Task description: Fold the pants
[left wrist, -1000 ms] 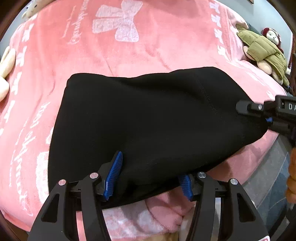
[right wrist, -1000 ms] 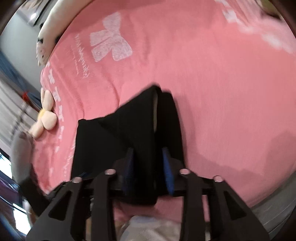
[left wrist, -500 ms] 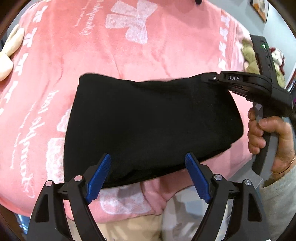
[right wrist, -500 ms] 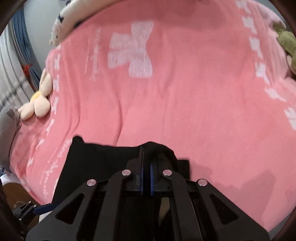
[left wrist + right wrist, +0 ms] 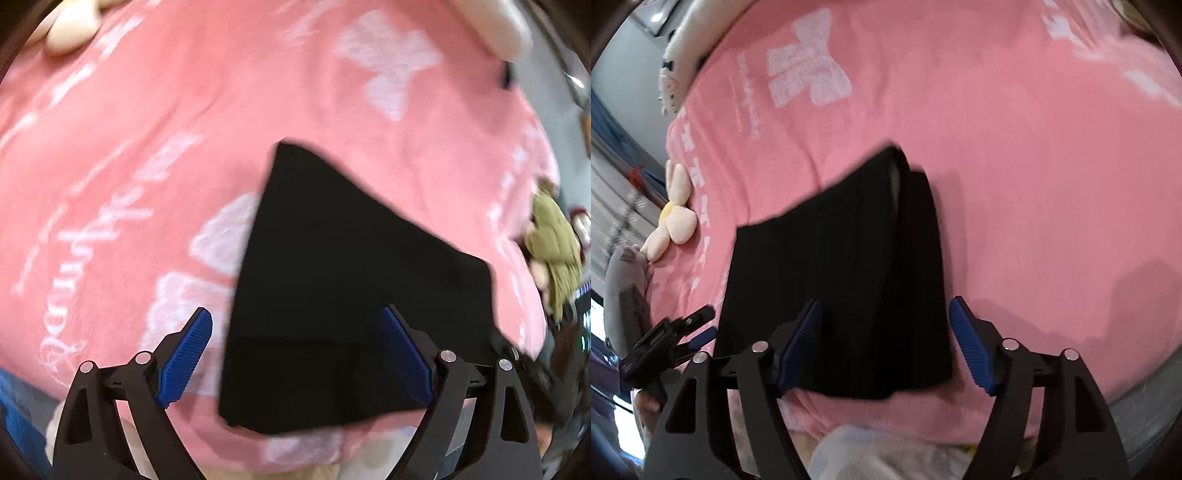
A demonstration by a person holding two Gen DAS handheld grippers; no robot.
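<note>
The black pants [image 5: 343,288] lie folded into a compact stack on the pink blanket [image 5: 147,147], near its front edge. They also show in the right wrist view [image 5: 842,273], with stacked layers visible at the right side. My left gripper [image 5: 295,354] is open and empty, its blue pads apart above the pants' near edge. My right gripper [image 5: 886,343] is open and empty, jaws wide over the pants' near right part. The left gripper also shows in the right wrist view [image 5: 676,339] at the pants' left edge.
A plush doll in an olive jacket [image 5: 554,243] lies at the blanket's right edge. A cream flower plush [image 5: 672,218] and a grey plush [image 5: 624,288] lie at the left edge. A white pillow [image 5: 687,55] sits at the back left.
My right gripper was shut on the pants' edge half a second ago and has opened and pulled back. My left gripper has swung left; the pants lie released on the blanket.
</note>
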